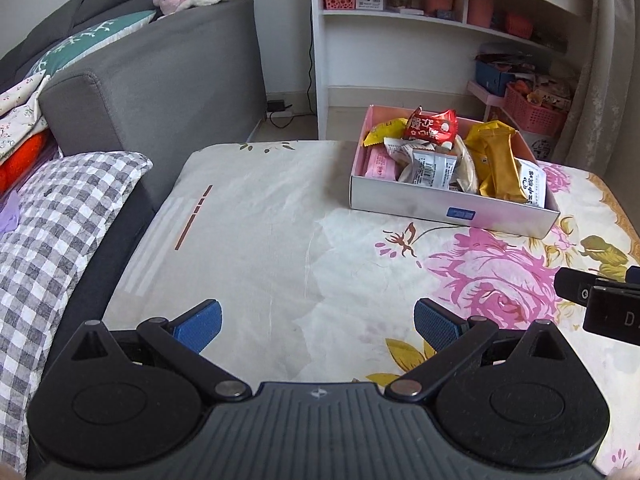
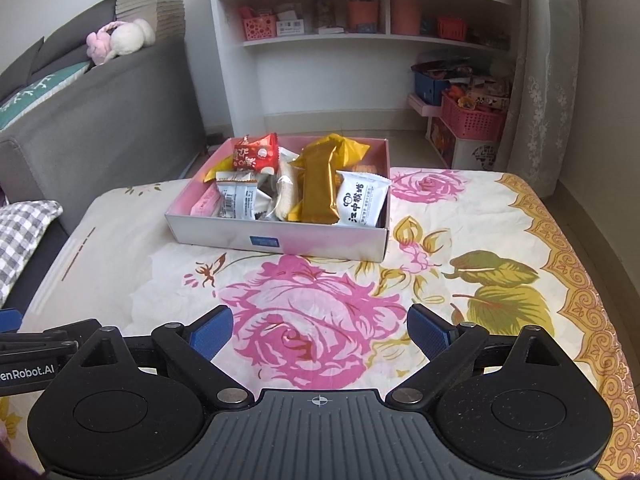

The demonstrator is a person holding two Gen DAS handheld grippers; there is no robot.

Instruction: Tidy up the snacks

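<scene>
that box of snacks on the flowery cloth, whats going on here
A person holds a two-finger gripper in each hand over a table covered with a floral cloth. The shallow box already holds the snacks: a red packet, a gold bar, a white packet and a few more wrappers. The left gripper and the right gripper are both open with nothing between their fingers, well short of the box. No snack shows loose on the cloth.

surface: floral cloth (image 2: pixel 460 240) | on it: shallow box (image 2: pixel 320 240) of snack packets (image 2: pixel 318 184)
</scene>
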